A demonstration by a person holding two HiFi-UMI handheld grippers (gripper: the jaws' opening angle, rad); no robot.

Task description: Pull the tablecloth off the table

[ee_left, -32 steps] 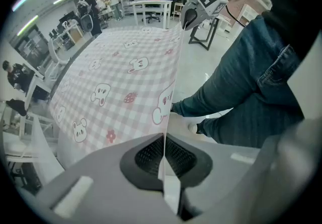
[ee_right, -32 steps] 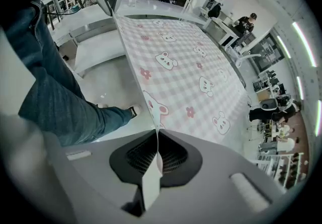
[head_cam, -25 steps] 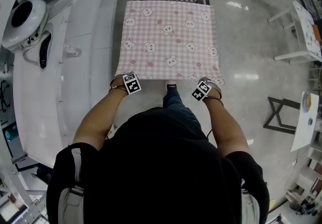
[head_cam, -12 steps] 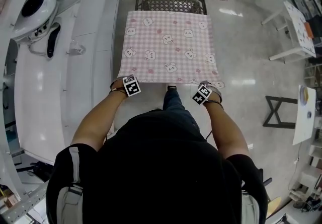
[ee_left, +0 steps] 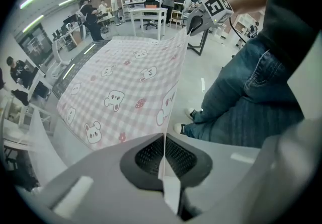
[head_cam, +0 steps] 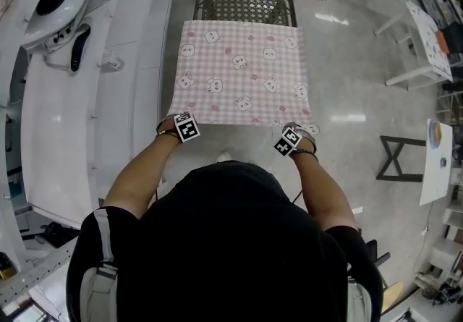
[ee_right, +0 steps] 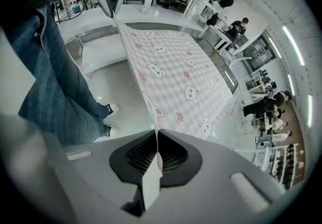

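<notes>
Since the earlier frame the tablecloth (head_cam: pixel 242 71) has slid toward the near side. A wider strip of the dark mesh table (head_cam: pixel 244 6) now shows bare at the far end. The jeans leg that showed between the arms is gone from the head view; only a shoe tip (head_cam: pixel 224 158) remains there.

In the head view we see the left gripper (head_cam: pixel 176 122) at the cloth's near left corner and the right gripper (head_cam: pixel 300 132) at the near right corner. We cannot read the jaws from up here.

The gripper views settle that. In the left gripper view the jaws are together, clamped on a thin fold of the pink checked cloth, edge-on between the dark pads (ee_left: pixel 146 155). The right gripper view shows the same: jaws pressed together on the cloth's corner, pads (ee_right: pixel 173 156) on either side of it.

The gripper views also show that the near edge is lifted and stretched straight between the two grippers. The rest lies flat on the table beyond.

Only those views show the jeans (ee_left: pixel 251 97) and shoes (ee_right: pixel 110 109) just near of the cloth. They also show people (ee_left: pixel 88 11) far off in the room.

Only the head view shows the white counter (head_cam: pixel 130 60) left of the table.
</notes>
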